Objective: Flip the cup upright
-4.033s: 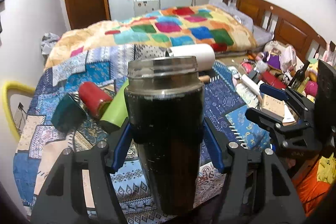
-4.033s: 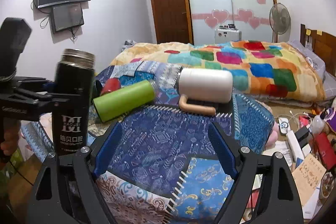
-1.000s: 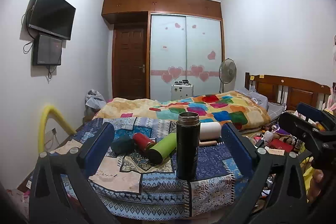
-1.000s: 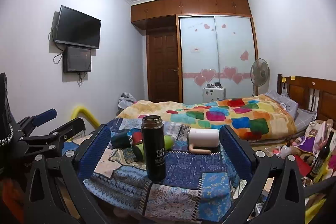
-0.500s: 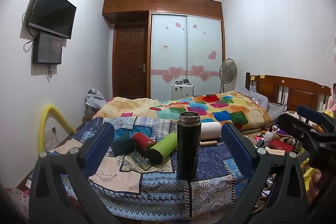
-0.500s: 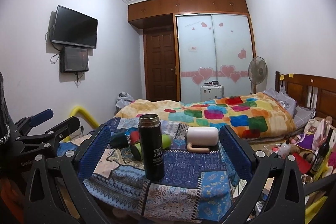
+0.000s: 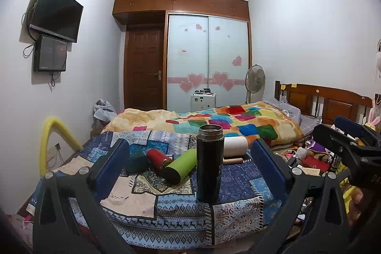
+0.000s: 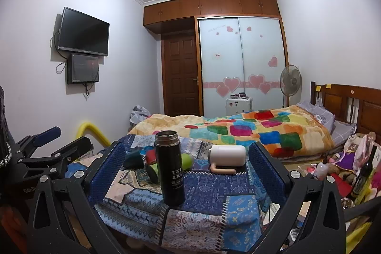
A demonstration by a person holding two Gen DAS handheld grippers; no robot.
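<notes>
A tall black flask cup stands upright, open mouth up, near the front of a table covered with a blue patchwork cloth; it also shows in the right wrist view. My left gripper is open and empty, held back from the cup. My right gripper is open and empty, also back from the table. The right gripper shows at the right edge of the left view, and the left gripper at the left edge of the right view.
Behind the black cup lie a green bottle, a red cup, a dark teal cup and a white mug with a beige handle. A bed with a colourful quilt stands behind. Clutter fills the floor on the right.
Four seconds ago my left gripper was shut on the black cup; it has let go and both grippers have pulled back. In the last second the views barely shift.
</notes>
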